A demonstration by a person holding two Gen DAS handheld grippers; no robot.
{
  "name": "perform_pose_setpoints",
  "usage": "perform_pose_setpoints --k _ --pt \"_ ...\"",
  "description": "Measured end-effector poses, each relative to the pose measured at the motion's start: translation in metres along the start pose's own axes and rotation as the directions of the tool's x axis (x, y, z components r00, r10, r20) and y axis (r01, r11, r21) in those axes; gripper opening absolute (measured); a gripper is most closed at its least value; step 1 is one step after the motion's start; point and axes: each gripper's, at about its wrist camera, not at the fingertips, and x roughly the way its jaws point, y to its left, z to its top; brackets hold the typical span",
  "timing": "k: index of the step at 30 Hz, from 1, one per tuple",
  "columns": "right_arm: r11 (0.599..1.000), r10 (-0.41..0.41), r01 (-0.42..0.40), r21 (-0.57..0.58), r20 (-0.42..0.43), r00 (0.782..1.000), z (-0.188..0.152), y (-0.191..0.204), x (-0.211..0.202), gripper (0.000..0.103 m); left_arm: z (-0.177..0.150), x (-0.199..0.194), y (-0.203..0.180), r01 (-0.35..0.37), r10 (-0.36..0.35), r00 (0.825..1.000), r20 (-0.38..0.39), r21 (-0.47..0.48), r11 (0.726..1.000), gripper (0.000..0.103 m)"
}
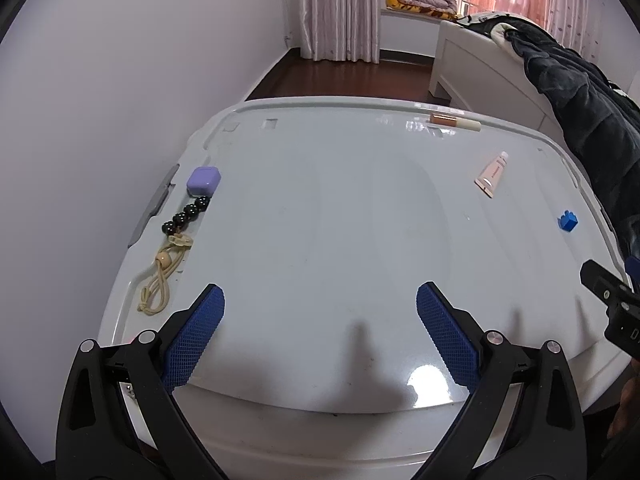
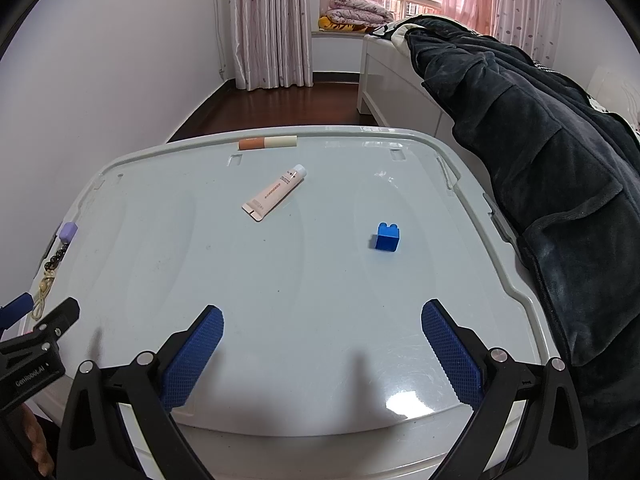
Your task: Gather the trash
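Both grippers, left and right, stand with jaws wide apart, empty. The tube lies ahead-left of the right jaws, long axis diagonal; right is nearer.

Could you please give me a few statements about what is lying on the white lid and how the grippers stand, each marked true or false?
1. Both the left gripper and the right gripper are open and empty. True.
2. The blue block sits on top of the pink tube. False: they lie apart on the lid.
3. The purple case lies next to the dark beads. True.
4. The tube's cap is off. False: its white cap is on.
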Motion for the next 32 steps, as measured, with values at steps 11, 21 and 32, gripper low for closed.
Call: perform_pose_setpoints --k 11,21,32 --pt "1.000 0.000 0.000 -0.003 0.000 1.000 0.000 0.002 0.000 0.098 -0.002 -0.001 -0.001 0.036 -0.036 0.999 0.006 -0.007 0.999 0.095" --pt "1.000 -0.005 0.005 -0.001 0.000 1.000 0.001 0.003 0.001 0.098 -0.001 -0.006 -0.005 0.032 -0.033 0.999 0.037 0.013 0.999 0.095" --pt "1.000 -0.008 0.008 0.009 -0.005 1.000 0.001 0.000 0.001 0.098 0.000 0.001 -0.004 0.026 -0.026 1.000 -0.008 -0.002 1.000 0.095"
